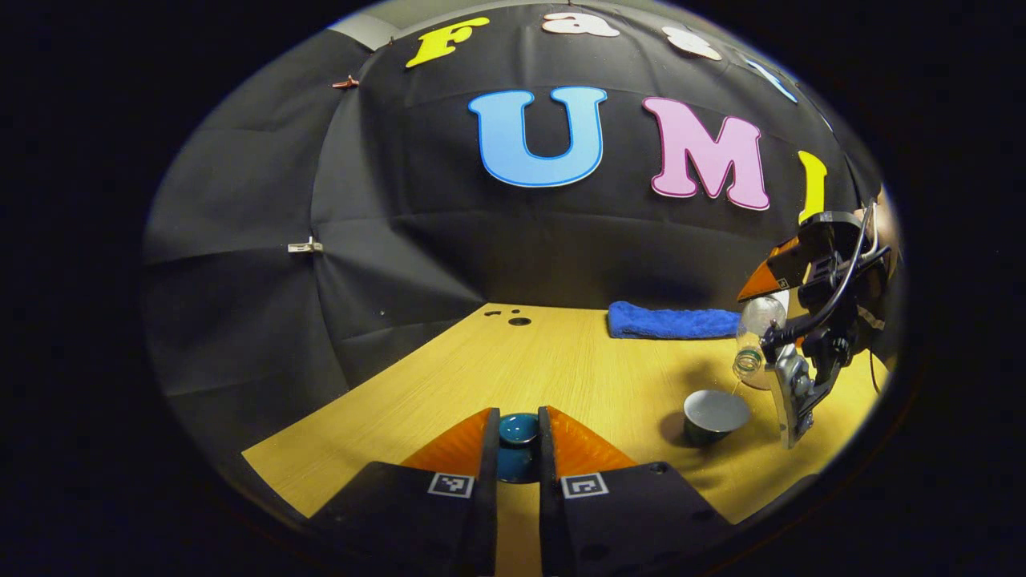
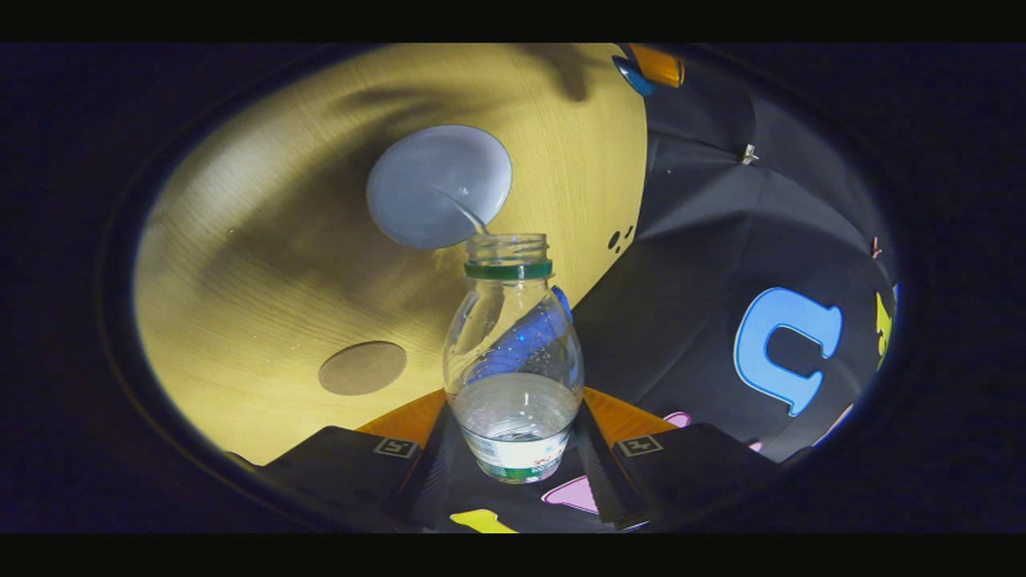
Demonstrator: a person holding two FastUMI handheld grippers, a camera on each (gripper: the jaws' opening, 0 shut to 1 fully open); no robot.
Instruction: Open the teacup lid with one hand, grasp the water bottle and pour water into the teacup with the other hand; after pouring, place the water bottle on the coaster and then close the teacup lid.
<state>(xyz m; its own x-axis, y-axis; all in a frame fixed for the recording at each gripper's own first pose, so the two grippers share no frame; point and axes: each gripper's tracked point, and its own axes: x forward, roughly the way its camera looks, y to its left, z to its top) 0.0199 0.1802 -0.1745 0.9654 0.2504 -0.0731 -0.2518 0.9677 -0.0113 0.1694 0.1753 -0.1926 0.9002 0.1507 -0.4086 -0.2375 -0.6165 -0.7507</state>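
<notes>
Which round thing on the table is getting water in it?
The teacup. A thin stream runs into it from the tipped water bottle. The flat brown coaster lies bare nearby.

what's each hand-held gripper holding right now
Left hand-held gripper: shut on the teacup lid.
Right hand-held gripper: shut on the water bottle, tilted over the teacup.

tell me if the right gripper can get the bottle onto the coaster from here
Probably yes. The right gripper holds the bottle, tilted and pouring into the teacup. The coaster lies bare on the table, apart from the cup, with nothing between, so the way looks free once pouring stops.
</notes>
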